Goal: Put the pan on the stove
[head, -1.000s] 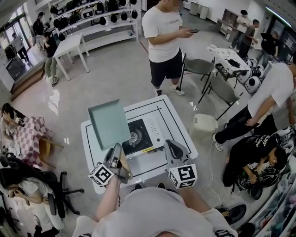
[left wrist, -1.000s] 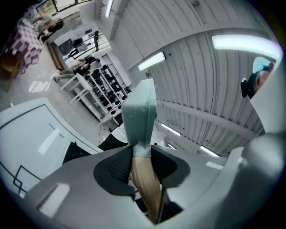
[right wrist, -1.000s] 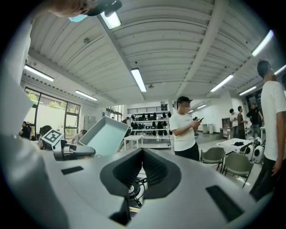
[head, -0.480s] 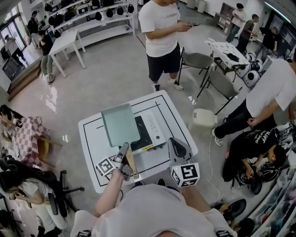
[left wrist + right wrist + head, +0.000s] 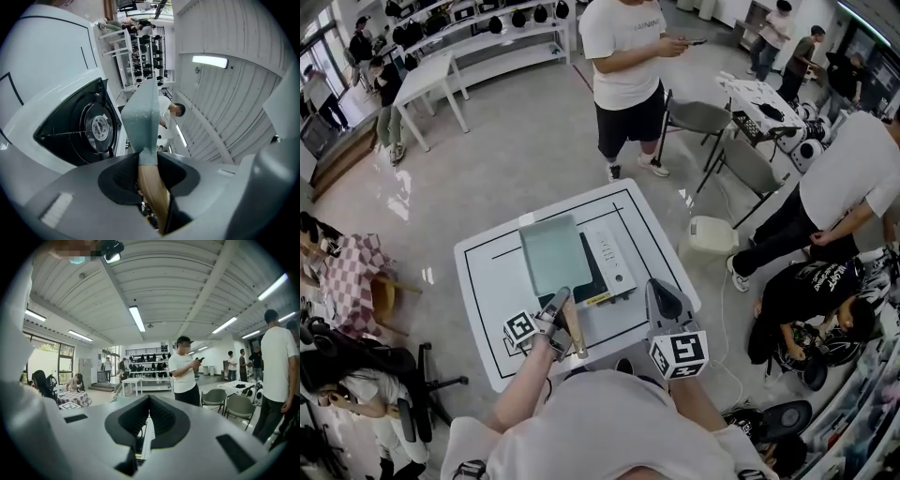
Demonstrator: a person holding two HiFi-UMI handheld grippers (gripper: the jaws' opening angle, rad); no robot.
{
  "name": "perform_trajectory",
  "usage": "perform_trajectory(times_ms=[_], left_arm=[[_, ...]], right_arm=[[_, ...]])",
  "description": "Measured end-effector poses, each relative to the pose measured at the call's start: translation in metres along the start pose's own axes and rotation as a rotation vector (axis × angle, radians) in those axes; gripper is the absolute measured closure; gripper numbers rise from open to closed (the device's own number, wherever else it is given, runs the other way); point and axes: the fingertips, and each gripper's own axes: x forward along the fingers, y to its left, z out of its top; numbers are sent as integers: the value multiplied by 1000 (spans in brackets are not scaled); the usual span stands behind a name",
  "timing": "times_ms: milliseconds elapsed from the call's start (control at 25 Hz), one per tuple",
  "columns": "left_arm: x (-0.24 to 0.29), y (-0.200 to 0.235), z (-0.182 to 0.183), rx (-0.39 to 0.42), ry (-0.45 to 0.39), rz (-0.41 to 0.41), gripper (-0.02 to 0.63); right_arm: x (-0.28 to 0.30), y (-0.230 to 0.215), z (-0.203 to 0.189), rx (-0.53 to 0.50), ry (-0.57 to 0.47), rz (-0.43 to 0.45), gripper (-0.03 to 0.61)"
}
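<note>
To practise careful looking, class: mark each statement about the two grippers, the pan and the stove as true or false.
1. The left gripper has its jaws shut on the wooden handle of the pale green square pan. True.
2. The right gripper also grips the pan. False: its jaws are together on nothing.
3. The white tabletop stove stands on the white black-lined table. True.
4. The pan lies on the floor. False: it is held above the stove.
</note>
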Motion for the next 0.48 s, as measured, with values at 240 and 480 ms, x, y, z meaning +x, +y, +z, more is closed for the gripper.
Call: perform_trajectory(times_ms=[240,480], left_arm=[[5,24,-2,-10,24,20,488],[6,38,-11,-53,43,24,486]], right_arm=[[4,-6,-4,6,12,-13,569],[4,-8,-6,9,27,-14,569]])
